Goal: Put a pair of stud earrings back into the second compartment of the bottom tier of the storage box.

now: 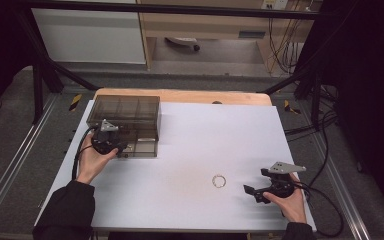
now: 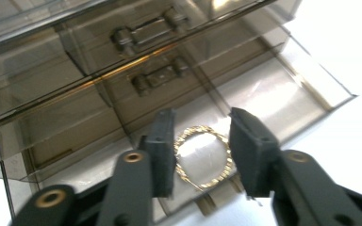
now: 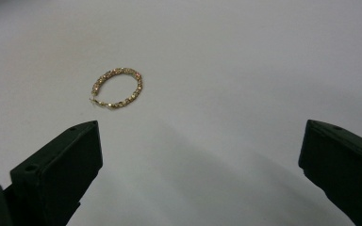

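Note:
A gold hoop earring (image 2: 202,128) sits between the jaws of my left gripper (image 2: 202,122), which touch it on both sides, just above a front compartment of an open smoky-clear box (image 2: 283,94). In the high view this left gripper (image 1: 122,150) is at the front edge of the box (image 1: 130,107), at the table's far left. A second gold hoop earring (image 1: 214,181) lies flat on the white table (image 1: 195,145). My right gripper (image 1: 252,192) stands wide open a little to its right. In the right gripper view that earring (image 3: 120,70) lies ahead and left of the right gripper (image 3: 200,129).
The box lid stands raised behind its compartments, with two hinges (image 2: 158,77) showing through the plastic. The table's wooden far edge (image 1: 180,95) lies behind the white sheet. Black frame legs and cables stand on the floor to either side.

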